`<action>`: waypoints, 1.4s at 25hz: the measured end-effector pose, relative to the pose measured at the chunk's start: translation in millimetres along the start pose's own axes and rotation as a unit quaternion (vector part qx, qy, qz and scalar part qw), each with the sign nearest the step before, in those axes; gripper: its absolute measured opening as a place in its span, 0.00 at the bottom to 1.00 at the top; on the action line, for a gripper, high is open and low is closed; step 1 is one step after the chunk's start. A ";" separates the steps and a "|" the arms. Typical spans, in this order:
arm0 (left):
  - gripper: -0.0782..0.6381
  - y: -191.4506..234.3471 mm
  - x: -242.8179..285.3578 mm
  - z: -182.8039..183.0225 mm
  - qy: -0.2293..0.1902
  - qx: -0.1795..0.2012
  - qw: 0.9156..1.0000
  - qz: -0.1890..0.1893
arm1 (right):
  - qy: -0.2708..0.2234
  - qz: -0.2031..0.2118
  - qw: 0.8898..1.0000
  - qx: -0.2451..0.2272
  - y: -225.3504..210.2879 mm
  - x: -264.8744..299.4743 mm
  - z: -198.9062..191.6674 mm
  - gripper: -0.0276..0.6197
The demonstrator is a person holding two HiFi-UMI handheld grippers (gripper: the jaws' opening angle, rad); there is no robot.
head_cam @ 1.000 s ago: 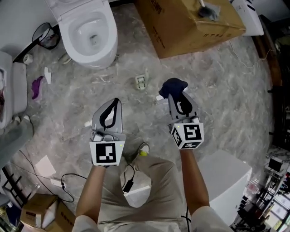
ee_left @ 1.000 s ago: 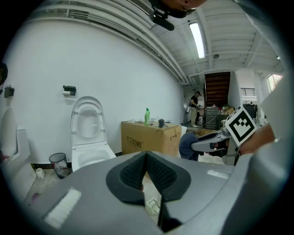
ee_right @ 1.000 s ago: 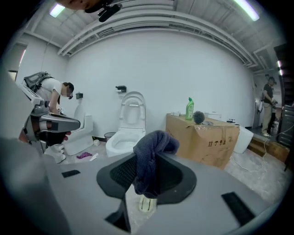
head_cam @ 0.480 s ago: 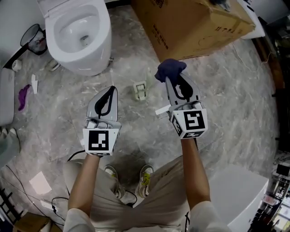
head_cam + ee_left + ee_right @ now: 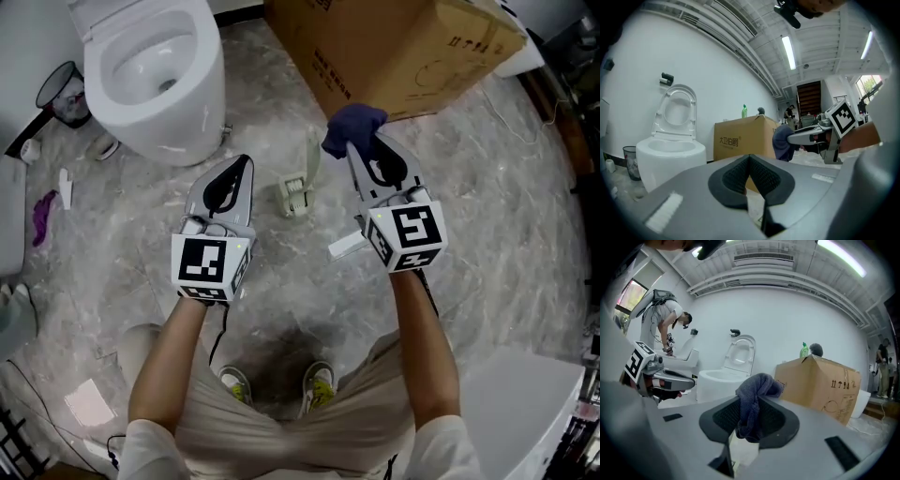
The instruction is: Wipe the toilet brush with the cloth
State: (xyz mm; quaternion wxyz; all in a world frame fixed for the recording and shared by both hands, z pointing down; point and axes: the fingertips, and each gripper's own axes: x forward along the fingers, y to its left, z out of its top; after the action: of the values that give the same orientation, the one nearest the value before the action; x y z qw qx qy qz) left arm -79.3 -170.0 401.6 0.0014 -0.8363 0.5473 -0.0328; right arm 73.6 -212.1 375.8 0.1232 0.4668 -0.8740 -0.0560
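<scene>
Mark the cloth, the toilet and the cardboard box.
cloth (image 5: 352,127), head view, on its bunched dark-blue end.
toilet (image 5: 173,136), head view, on the bowl's outer front wall.
cardboard box (image 5: 394,56), head view, on a bare brown panel.

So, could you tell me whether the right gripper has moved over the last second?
Yes. The right gripper, shut on the cloth, has moved forward, toward the cardboard box.
</scene>
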 end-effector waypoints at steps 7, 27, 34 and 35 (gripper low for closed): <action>0.11 -1.6 8.4 -13.8 0.006 -0.015 1.000 0.006 | -0.026 0.004 1.000 0.017 8.0 11.1 -1.3 0.21; 0.11 5.2 12.4 -40.6 0.051 -0.026 0.998 -0.014 | 0.051 0.034 0.998 -0.008 33.6 39.2 -40.6 0.20; 0.11 7.0 10.9 -44.5 0.055 -0.030 0.998 -0.019 | 0.066 0.035 0.997 -0.012 37.0 37.0 -48.4 0.20; 0.11 5.8 11.3 -44.0 0.055 -0.029 0.998 -0.021 | 0.067 0.035 0.997 -0.012 37.4 36.2 -49.3 0.20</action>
State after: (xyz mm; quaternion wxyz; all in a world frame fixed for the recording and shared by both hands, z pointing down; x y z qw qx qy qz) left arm -82.6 -181.2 445.9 -0.0532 -0.8443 0.5296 -0.0627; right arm 37.4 -220.4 437.1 0.1895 0.4368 -0.8788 -0.0306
